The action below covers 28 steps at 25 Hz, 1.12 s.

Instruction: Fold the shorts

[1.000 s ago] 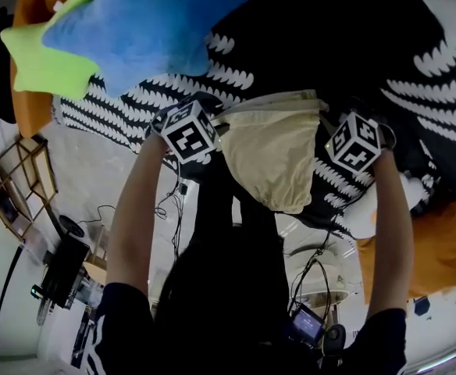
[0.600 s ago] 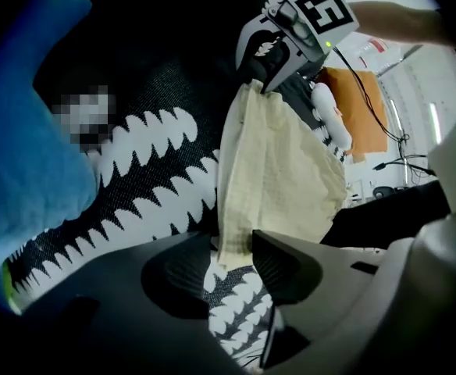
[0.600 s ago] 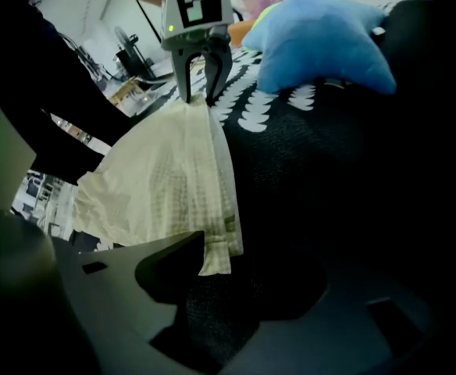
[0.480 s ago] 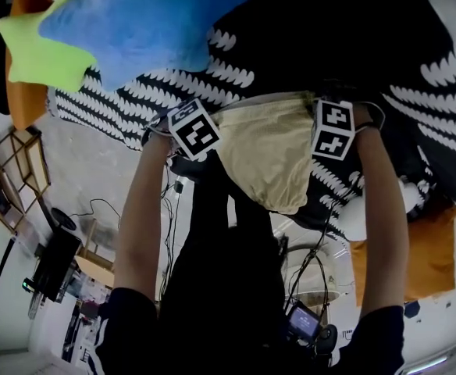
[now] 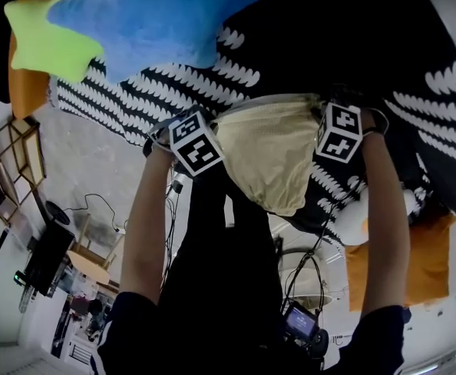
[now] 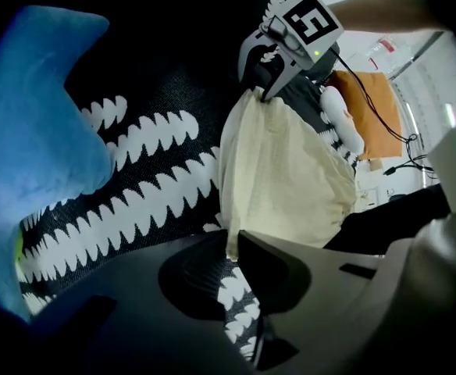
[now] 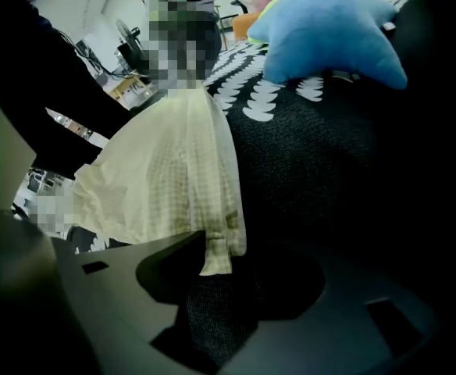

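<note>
Two corners, crinkly cream shorts (image 5: 271, 158) | left gripper (image 6: 232, 244) just clamped one | right gripper (image 7: 258, 260) just opened round other

You are working in a room that is part home, part lab: a blue star cushion (image 5: 146, 18) and a green star cushion (image 5: 48, 45) lie on a black-and-white patterned cover (image 5: 134, 100), while loose cables (image 5: 103, 199) and dark equipment (image 5: 44, 260) sit on the pale floor beside it.

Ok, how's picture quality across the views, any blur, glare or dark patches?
Head view: heavy fisheye bend at the edges, shorts sharp and evenly lit. Left gripper view: shorts bright, room at upper right washed out. Right gripper view: dim overall, the black blanket loses most detail, yet the shorts edge is readable.
</note>
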Motion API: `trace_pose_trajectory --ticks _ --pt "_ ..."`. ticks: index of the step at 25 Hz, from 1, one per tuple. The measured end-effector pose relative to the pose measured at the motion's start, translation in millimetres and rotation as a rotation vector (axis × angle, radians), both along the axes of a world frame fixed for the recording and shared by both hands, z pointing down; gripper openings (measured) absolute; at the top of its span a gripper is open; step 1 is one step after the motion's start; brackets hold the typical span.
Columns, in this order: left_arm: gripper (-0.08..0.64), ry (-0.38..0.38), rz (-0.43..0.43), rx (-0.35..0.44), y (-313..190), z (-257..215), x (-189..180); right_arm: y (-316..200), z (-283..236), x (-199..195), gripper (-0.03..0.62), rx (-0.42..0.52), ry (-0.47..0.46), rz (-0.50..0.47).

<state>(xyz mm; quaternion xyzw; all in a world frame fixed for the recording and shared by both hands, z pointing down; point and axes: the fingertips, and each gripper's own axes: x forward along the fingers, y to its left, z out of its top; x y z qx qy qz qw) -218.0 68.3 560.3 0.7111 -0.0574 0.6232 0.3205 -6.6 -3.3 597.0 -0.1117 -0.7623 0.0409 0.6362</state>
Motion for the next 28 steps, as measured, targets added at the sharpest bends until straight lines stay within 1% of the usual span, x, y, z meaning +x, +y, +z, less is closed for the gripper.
trace_pose_trajectory --ticks 1,3,6,10,14,18,19,21,22,23,25,27,28 --pt "0.044 0.000 -0.012 0.007 1 0 0 1 3 -1 0.199 -0.005 0.014 -0.017" --pt "0.041 0.001 -0.025 0.019 1 0 0 4 6 -2 0.174 -0.014 0.042 -0.049" --pt "0.041 -0.002 -0.019 0.037 0 2 -1 5 3 -1 0.149 -0.006 0.052 -0.047" --pt "0.040 -0.007 -0.025 0.061 1 4 -3 7 -8 2 0.103 0.044 0.001 -0.019" --pt "0.037 -0.002 -0.038 0.110 1 -2 -3 6 -29 3 0.086 0.136 -0.069 -0.035" --pt "0.038 -0.006 -0.055 0.154 2 -3 -5 17 -47 5 0.064 0.179 -0.123 -0.046" --pt "0.046 -0.011 -0.056 0.166 1 0 -6 19 -50 5 0.061 0.186 -0.132 -0.056" --pt "0.097 -0.020 -0.051 0.183 -1 8 -9 21 -54 4 0.060 0.203 -0.146 -0.077" --pt "0.128 -0.020 -0.049 0.181 -3 11 -11 21 -56 3 0.058 0.213 -0.152 -0.088" --pt "0.138 -0.018 -0.047 0.167 -4 14 -12 20 -58 2 0.057 0.222 -0.158 -0.099" --pt "0.138 -0.015 -0.039 0.136 -5 17 -12 18 -62 1 0.055 0.236 -0.169 -0.106" --pt "0.129 -0.017 -0.032 0.124 -6 16 -10 17 -67 2 0.055 0.244 -0.176 -0.096" --pt "0.113 -0.018 -0.033 0.123 -5 14 -8 17 -69 2 0.055 0.247 -0.177 -0.088"
